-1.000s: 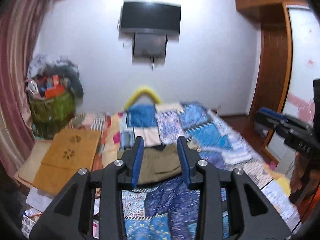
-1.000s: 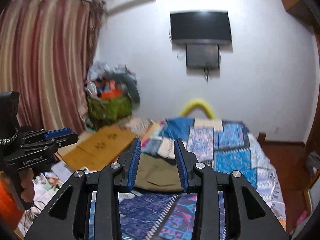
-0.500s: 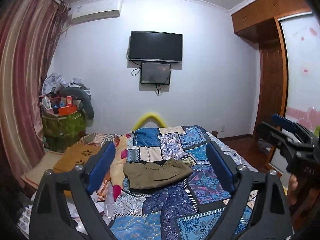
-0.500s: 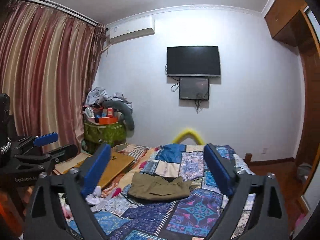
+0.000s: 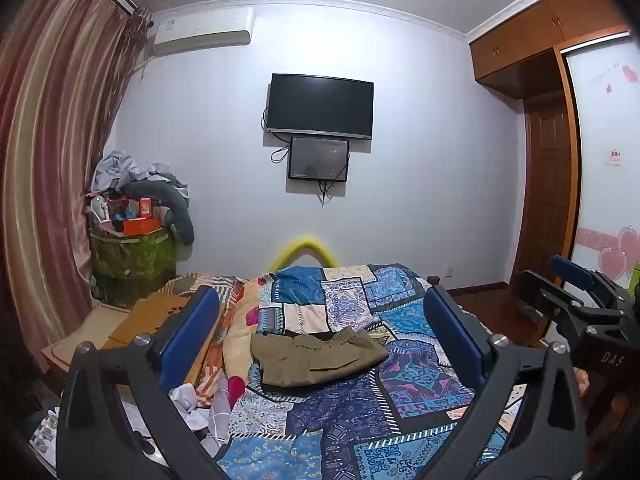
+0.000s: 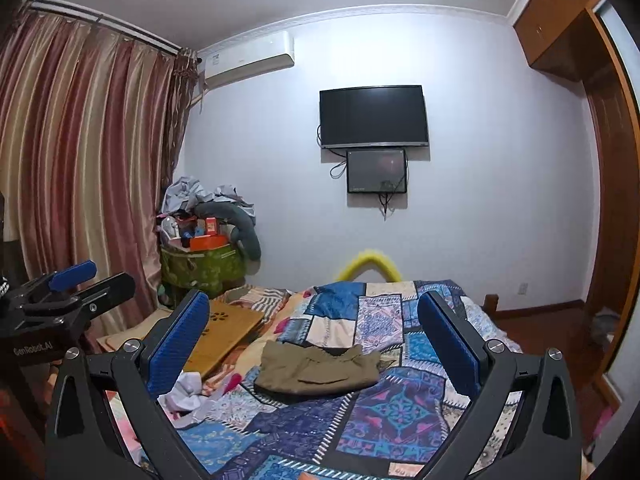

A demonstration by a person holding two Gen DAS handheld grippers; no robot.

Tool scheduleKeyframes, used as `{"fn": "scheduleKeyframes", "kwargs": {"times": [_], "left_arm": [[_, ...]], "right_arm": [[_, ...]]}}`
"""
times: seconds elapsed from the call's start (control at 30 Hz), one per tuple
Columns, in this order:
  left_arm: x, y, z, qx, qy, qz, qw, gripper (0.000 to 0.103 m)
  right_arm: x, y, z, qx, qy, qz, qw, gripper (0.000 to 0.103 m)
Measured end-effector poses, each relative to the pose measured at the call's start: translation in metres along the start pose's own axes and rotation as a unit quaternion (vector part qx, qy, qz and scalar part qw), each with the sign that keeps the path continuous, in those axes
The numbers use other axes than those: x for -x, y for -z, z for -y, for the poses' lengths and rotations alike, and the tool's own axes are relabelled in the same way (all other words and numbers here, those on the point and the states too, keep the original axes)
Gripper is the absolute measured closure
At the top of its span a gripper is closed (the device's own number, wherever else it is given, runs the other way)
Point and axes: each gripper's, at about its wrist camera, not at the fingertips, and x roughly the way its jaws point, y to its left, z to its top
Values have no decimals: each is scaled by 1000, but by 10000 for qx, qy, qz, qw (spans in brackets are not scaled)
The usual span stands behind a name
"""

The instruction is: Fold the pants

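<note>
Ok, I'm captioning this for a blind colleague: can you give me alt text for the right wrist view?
The open right gripper frames olive pants lying folded on a bed with a blue patchwork quilt, untouched. The left gripper shows at the left edge. Behind are striped curtains and a wall-mounted TV.

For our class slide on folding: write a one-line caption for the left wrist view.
Open left tongs frame olive pants lying bunched on the patchwork quilt.
</note>
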Motion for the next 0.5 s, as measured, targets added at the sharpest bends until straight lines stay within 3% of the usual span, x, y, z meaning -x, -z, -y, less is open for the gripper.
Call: {"fn": "scheduleKeyframes", "kwargs": {"times": [0.5], "left_arm": [[-3,3,2,-119,-9,-30,9999,0]], "right_arm": [[4,1,2,-40,-20,-49,10000,0]]}}
